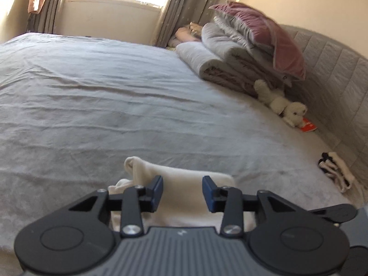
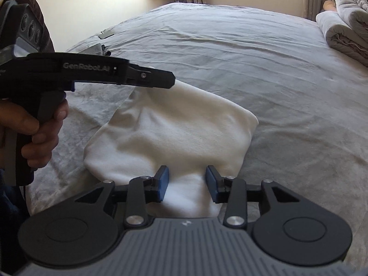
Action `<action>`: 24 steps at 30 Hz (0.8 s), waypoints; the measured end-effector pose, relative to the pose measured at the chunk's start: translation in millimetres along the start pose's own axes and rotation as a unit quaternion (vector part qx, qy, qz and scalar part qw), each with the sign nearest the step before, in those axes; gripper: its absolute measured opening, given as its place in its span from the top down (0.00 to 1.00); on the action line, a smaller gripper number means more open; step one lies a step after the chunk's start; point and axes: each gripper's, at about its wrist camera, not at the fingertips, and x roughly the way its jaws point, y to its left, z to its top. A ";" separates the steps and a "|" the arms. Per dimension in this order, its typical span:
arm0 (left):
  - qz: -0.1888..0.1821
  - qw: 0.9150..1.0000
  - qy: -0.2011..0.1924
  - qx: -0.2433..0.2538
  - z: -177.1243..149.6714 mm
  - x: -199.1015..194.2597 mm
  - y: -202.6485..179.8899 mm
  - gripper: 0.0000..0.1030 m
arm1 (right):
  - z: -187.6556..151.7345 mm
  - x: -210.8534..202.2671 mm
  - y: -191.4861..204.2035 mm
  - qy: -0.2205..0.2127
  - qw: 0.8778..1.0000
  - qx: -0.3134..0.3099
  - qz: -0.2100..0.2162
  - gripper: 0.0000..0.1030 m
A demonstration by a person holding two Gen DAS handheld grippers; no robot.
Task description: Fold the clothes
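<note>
A white garment (image 2: 174, 133) lies folded on the grey bed sheet (image 2: 253, 57). It also shows in the left wrist view (image 1: 181, 184), under the fingers. My left gripper (image 1: 182, 193) is open, its blue pads apart above the cloth. From the right wrist view the left gripper (image 2: 170, 81) hangs over the garment's far left corner. My right gripper (image 2: 186, 184) is open, its pads apart over the garment's near edge. Neither holds the cloth.
Folded quilts and a pink pillow (image 1: 253, 46) are stacked by the padded headboard (image 1: 333, 73). A white plush toy (image 1: 283, 105), an orange packet (image 1: 308, 125) and a striped cloth (image 1: 335, 170) lie along it. A dark flat item (image 2: 106, 33) lies at the bed's far left edge.
</note>
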 end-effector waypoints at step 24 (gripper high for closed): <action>0.005 1.000 -0.002 -0.010 -11.5 -29.4 3.8 0.77 | -5.7 -1.6 10.4 0.032 0.997 -0.018 0.066 0.55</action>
